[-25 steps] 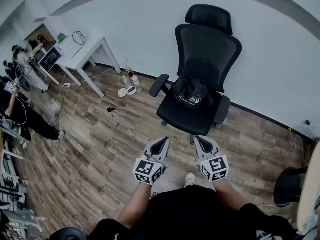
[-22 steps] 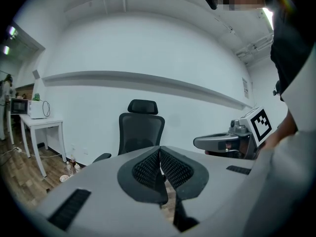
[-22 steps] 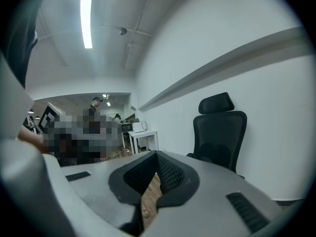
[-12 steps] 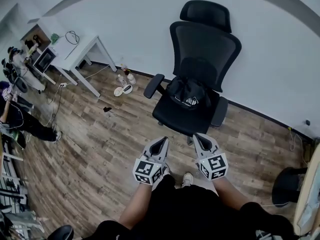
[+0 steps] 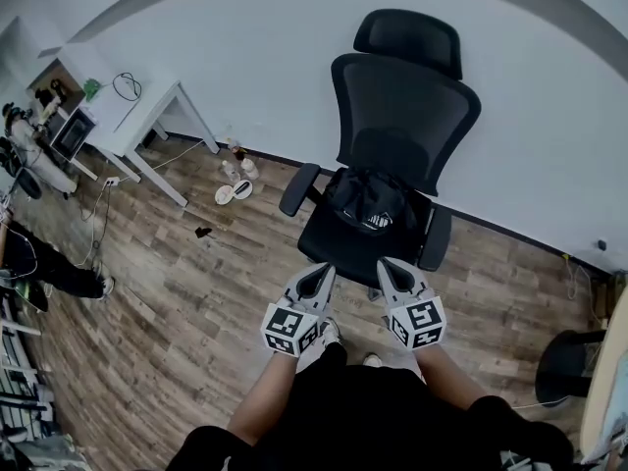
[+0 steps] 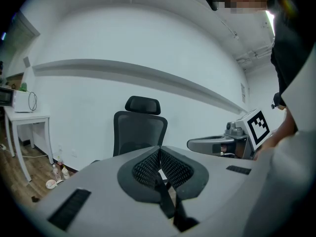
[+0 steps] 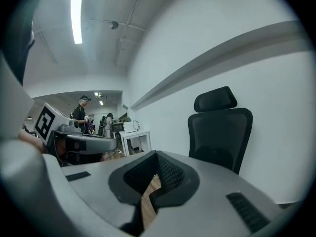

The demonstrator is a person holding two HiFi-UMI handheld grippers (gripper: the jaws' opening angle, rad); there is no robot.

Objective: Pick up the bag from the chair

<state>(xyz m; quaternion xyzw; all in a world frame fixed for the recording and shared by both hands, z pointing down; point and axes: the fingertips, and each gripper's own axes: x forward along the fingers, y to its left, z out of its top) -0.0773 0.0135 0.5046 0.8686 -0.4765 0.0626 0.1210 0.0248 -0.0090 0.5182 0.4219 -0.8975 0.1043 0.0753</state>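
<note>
A black bag (image 5: 371, 204) with a white print lies on the seat of a black mesh office chair (image 5: 404, 116), against the backrest. Both grippers are held side by side just short of the seat's front edge, pointing at the chair. My left gripper (image 5: 319, 271) is shut with nothing in it, its pads (image 6: 148, 167) meeting at the tips. My right gripper (image 5: 386, 265) is shut and empty too. In the left gripper view the chair (image 6: 140, 127) rises behind the jaws, and in the right gripper view the chair (image 7: 222, 132) stands to the right. Neither gripper view shows the bag.
A white desk (image 5: 128, 116) stands against the wall at the left, with bottles and slippers (image 5: 235, 180) on the wood floor beside it. A small dark object (image 5: 203, 232) lies on the floor. A black round thing (image 5: 564, 366) sits at the right edge.
The chair with the bag has come closer to both grippers as the person stepped forward. Both grippers stay shut, side by side.
</note>
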